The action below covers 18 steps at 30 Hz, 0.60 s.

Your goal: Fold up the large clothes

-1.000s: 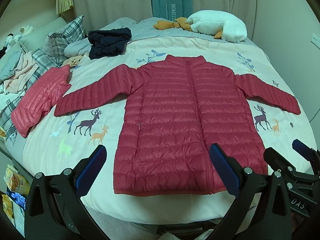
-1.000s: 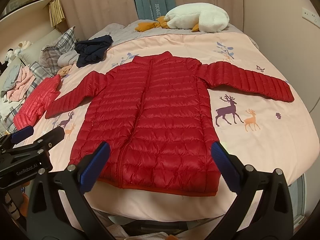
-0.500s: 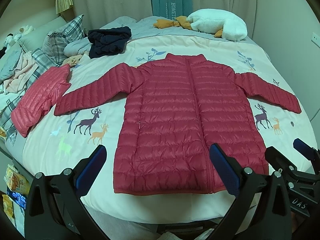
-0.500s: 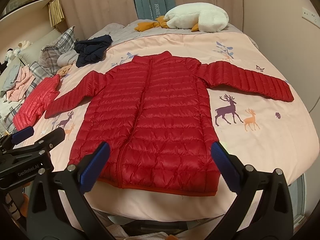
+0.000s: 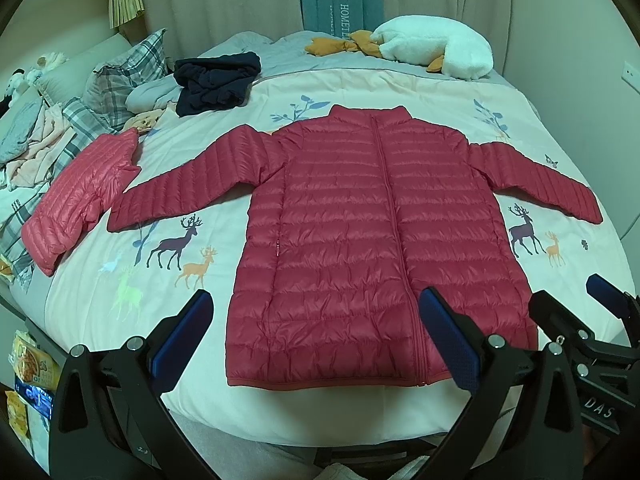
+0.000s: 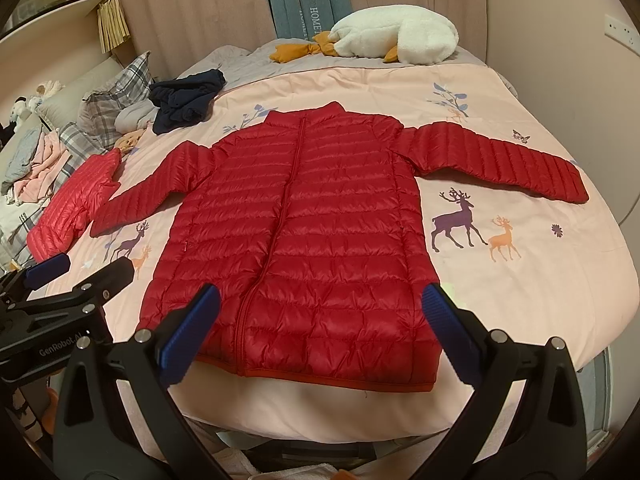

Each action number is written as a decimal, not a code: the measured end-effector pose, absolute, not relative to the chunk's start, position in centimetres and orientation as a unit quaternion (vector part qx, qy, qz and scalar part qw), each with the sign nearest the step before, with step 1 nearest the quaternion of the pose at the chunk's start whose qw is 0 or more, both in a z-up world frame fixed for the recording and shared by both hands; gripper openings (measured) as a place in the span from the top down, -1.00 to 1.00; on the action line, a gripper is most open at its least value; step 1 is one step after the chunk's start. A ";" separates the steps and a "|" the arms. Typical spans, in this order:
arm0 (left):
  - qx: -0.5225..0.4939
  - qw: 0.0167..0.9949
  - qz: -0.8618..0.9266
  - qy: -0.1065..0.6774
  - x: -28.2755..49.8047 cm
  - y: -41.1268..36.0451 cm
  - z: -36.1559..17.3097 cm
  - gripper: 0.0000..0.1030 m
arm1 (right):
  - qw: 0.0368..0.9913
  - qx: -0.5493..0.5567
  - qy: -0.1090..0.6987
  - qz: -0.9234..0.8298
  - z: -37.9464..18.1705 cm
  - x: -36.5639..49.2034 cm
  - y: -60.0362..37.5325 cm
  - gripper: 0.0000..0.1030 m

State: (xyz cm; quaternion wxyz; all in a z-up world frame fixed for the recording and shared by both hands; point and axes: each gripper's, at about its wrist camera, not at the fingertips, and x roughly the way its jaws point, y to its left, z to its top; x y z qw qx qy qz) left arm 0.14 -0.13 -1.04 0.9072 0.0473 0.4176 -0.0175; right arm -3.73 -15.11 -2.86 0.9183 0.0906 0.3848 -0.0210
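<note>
A red quilted down jacket (image 5: 360,240) lies flat on the bed, front up, zipped, collar away from me, both sleeves spread out; it also shows in the right wrist view (image 6: 304,240). My left gripper (image 5: 316,332) is open and empty, held above the bed's near edge over the jacket's hem. My right gripper (image 6: 320,328) is open and empty, also near the hem. Each gripper shows at the edge of the other's view.
A folded pink down jacket (image 5: 76,196) lies at the bed's left. A dark blue garment (image 5: 216,82) and plaid pillows (image 5: 116,88) sit at the back left. A white plush toy (image 5: 436,50) lies at the back. The bedspread (image 5: 168,292) has deer prints.
Both grippers have shifted very slightly; the jacket has not moved and both grippers stay open.
</note>
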 end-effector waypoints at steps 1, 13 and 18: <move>0.047 0.907 -0.017 0.418 0.1 -0.1 -1.0 -0.97 | 0.918 0.091 0.385 -0.021 -2.7 -3.7 -15.1 -0.96; 0.047 0.907 -0.017 0.418 0.2 -0.2 -1.0 -0.97 | 0.918 0.090 0.386 -0.022 -2.8 -3.7 -14.9 -0.96; 0.047 0.907 -0.016 0.418 0.2 -0.2 -1.0 -0.97 | 0.918 0.090 0.386 -0.022 -2.8 -3.7 -14.9 -0.96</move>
